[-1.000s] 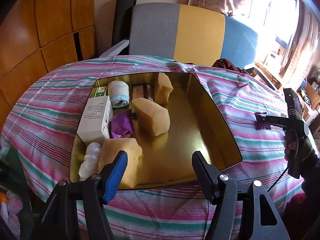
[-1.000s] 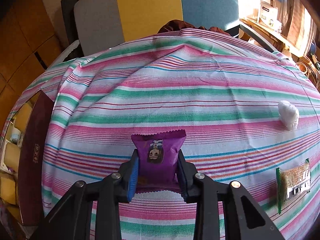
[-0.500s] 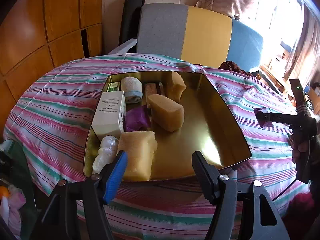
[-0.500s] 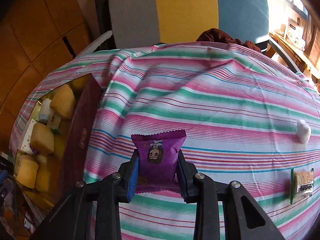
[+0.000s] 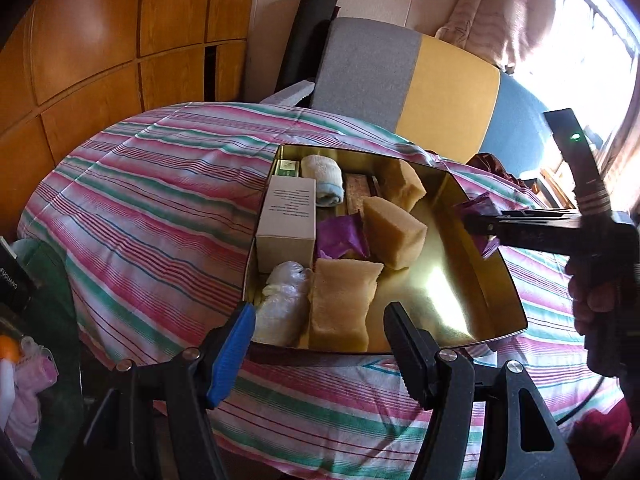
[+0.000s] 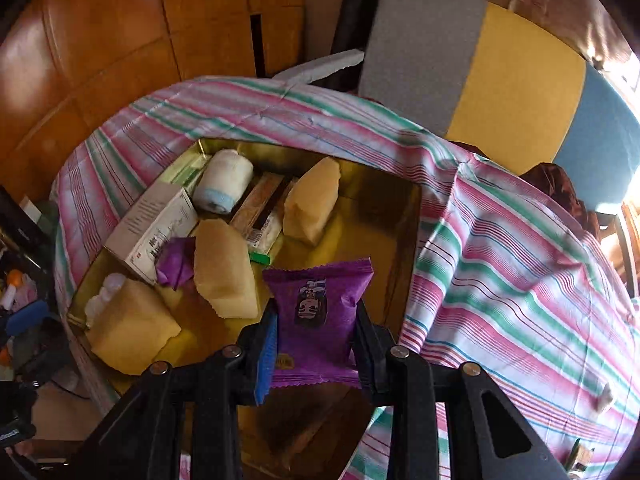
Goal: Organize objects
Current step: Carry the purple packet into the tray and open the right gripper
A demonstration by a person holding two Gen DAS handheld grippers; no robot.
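A gold metal tin (image 5: 496, 280) lies open on the striped tablecloth; it also shows in the right wrist view (image 6: 404, 240). Inside are yellow sponge blocks (image 5: 394, 236), a white box (image 5: 288, 218), a rolled white cloth (image 5: 322, 176), a purple packet (image 5: 340, 236) and a clear plastic bundle (image 5: 280, 304). My right gripper (image 6: 316, 320) is shut on a purple snack packet (image 6: 316, 304) and holds it above the tin's right side; it shows in the left wrist view (image 5: 478, 220). My left gripper (image 5: 320, 344) is open and empty at the tin's near edge.
A grey, yellow and blue chair back (image 5: 412, 84) stands behind the table. Wooden wall panels (image 5: 100, 40) are at the left. Clutter with pink cloth (image 5: 24, 392) sits off the table's left edge. The striped cloth (image 6: 520, 280) spreads right of the tin.
My right gripper has carried the purple packet leftward from the open tablecloth to above the tin. My left gripper has drawn back and risen a little, staying open.
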